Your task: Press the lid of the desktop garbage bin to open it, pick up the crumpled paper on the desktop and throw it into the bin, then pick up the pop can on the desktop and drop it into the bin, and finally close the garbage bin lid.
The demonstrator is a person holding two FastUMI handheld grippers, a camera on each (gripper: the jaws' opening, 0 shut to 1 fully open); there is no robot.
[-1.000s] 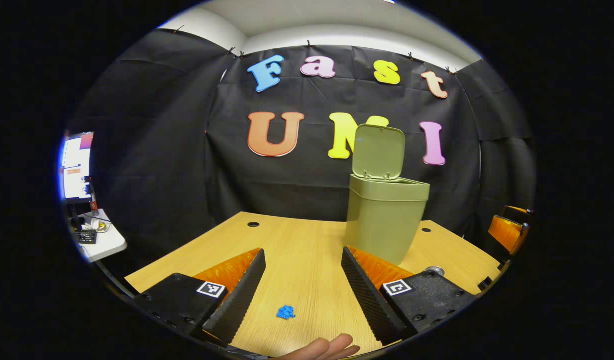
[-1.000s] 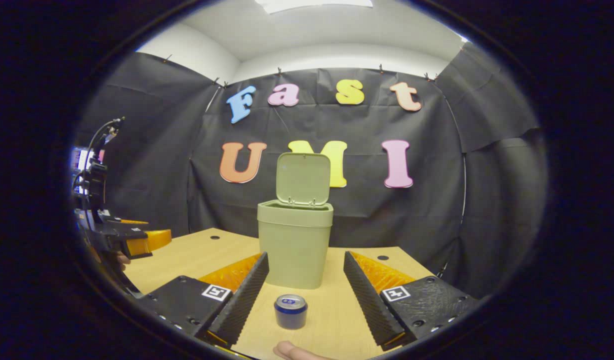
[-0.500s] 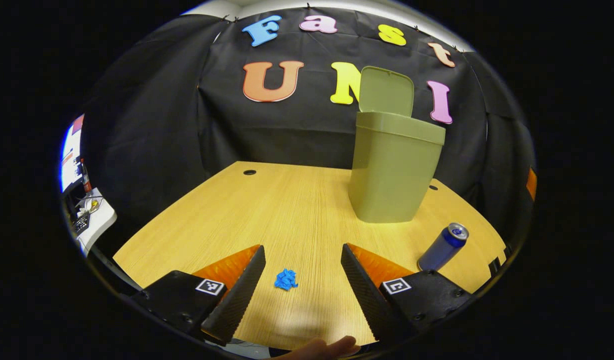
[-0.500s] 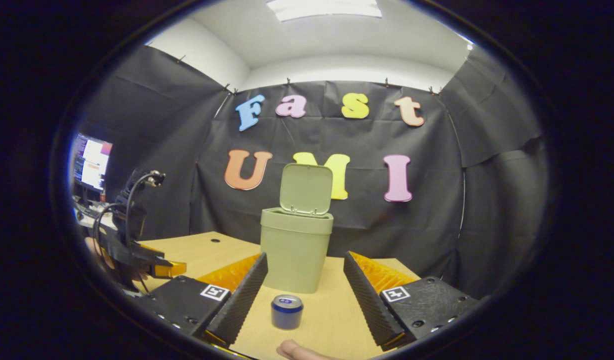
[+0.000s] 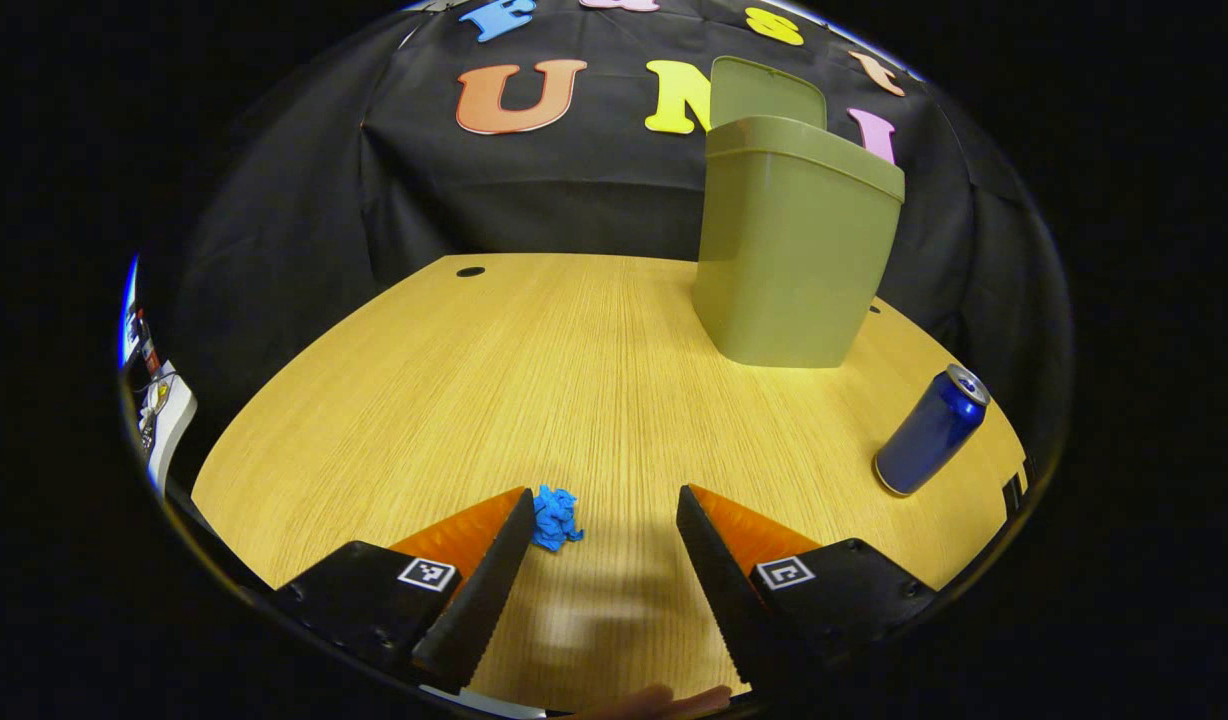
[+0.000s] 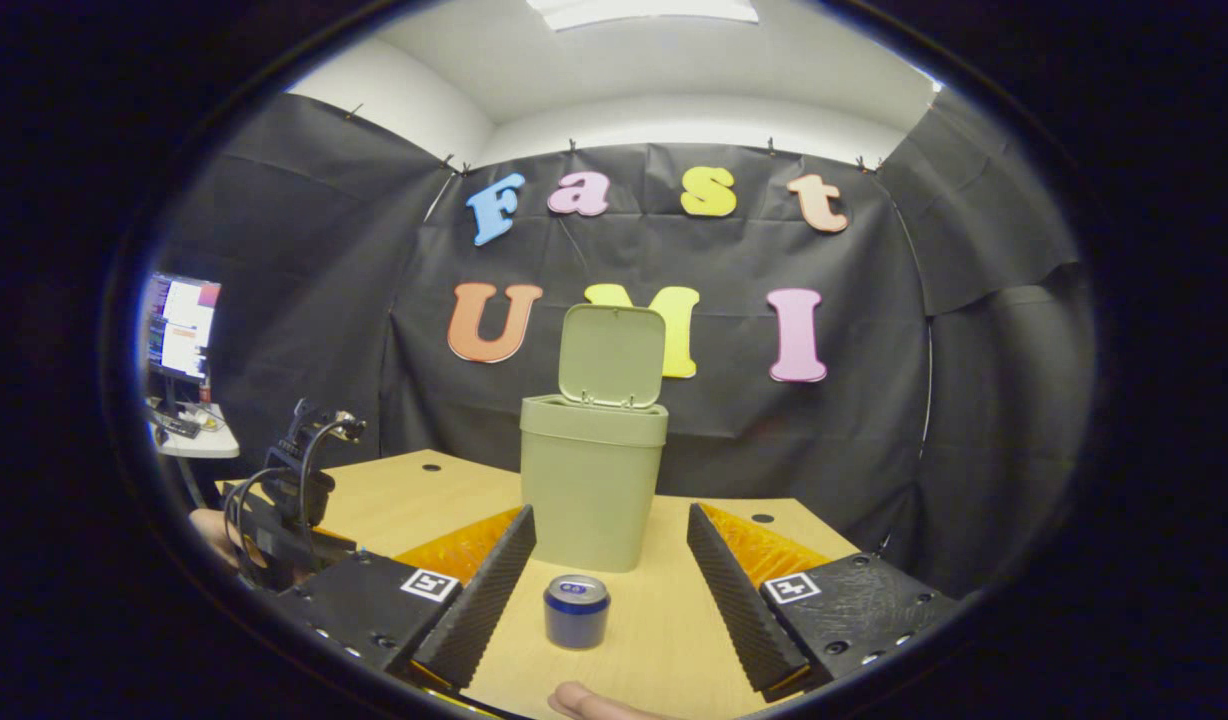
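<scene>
Crumpled paper (image 5: 555, 517) beside one finger, bin (image 5: 796, 252) interior hidden

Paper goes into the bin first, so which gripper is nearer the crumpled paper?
Left. The left gripper is open, low over the desk, with the crumpled paper beside one fingertip. The right gripper, also open, faces the pop can instead.
</scene>
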